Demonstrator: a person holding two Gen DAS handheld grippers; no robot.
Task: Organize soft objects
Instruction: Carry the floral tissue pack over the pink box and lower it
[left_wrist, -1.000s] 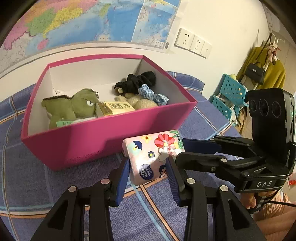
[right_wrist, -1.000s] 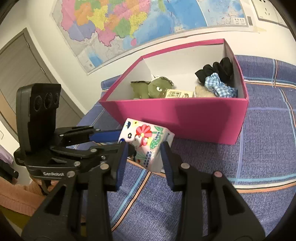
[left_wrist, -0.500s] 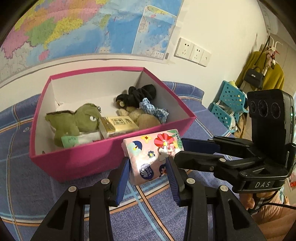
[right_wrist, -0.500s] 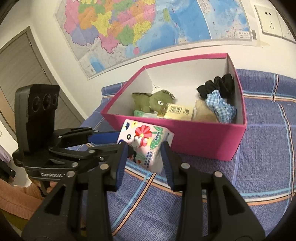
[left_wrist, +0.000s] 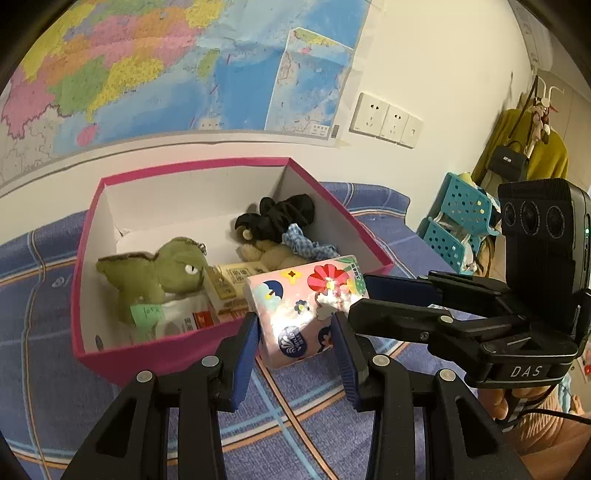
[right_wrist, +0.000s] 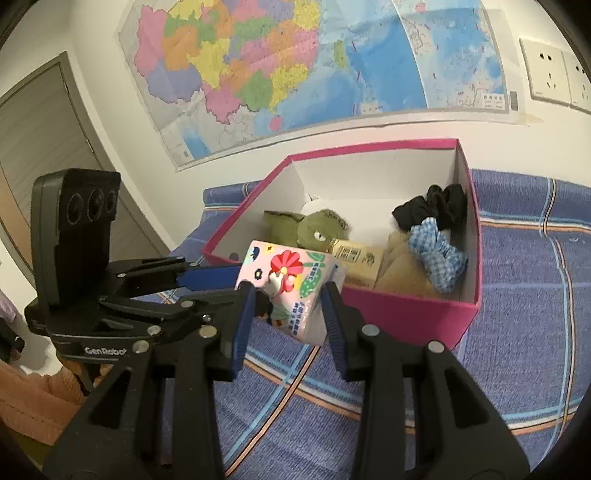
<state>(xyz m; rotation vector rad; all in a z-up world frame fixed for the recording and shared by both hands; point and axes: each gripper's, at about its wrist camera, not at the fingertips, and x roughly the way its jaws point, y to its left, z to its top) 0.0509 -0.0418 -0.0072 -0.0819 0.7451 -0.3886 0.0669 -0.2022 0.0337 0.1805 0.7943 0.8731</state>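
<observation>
Both grippers clamp one tissue pack (left_wrist: 306, 302): the left gripper (left_wrist: 295, 343) pinches its near end, the right gripper (right_wrist: 288, 314) its other end (jaws narrow on each). The pack hangs over the pink box's (left_wrist: 162, 354) front rim, above the blue cloth (left_wrist: 295, 406).

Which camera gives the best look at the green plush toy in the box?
The left wrist view: the green plush lies in the pink box nearly whole, eye and tag visible. In the right wrist view the tissue pack covers its lower part.
</observation>
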